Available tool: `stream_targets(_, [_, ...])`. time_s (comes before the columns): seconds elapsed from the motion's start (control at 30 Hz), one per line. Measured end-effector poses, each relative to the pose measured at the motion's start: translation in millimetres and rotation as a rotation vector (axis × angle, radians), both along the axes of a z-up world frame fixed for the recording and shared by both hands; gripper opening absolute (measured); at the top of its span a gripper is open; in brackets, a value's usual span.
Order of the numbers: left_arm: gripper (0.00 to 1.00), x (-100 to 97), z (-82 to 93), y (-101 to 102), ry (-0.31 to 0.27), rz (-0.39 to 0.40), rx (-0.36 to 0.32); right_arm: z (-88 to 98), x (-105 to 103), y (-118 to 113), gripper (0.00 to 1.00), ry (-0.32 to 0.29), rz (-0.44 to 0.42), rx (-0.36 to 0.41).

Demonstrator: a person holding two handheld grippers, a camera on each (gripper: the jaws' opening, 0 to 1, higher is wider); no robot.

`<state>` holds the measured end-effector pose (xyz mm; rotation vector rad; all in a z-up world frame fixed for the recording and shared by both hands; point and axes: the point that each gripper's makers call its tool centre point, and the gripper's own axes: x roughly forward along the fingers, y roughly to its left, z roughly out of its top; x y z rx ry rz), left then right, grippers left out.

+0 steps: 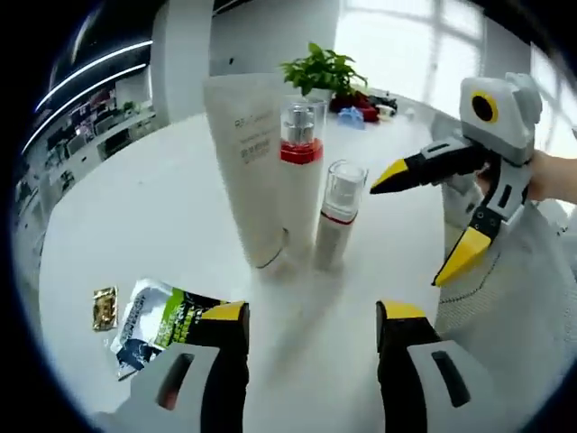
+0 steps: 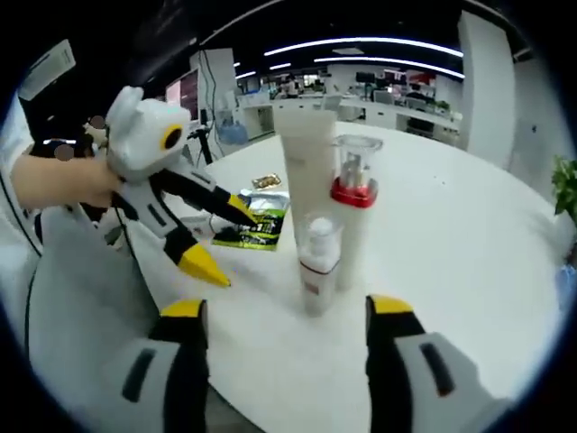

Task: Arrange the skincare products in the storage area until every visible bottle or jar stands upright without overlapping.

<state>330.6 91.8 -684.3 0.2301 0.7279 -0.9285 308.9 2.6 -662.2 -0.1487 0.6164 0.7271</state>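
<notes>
Claws apart (plant leftward)

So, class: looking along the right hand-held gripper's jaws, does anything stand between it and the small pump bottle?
Nothing visible does. The right hand-held gripper is open, and only bare white table lies before the small pump bottle. The tall red-collared bottle and white tube stand behind it.
</notes>
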Motion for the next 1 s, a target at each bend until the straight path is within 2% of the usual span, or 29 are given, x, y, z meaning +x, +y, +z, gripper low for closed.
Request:
stream_targets(0.27, [0.64, -18.1, 10.1, 29.0, 0.01, 0.088, -0.02, 8.2, -8.8, -2.1, 0.79, -0.006, -0.01, 0.025])
stream_targets(0.63, [0.73, -41.0, 19.4, 72.5, 0.009, 0.206, -0.03, 17.3, -20.0, -3.2, 0.82, -0.001, -0.03, 0.071])
stream_targets(1.0, [0.84, -52.2, 19.4, 106.6, 0.014, 0.315, -0.027, 20.8, -31.9, -9.2, 0.85, 0.003, -0.044, 0.088])
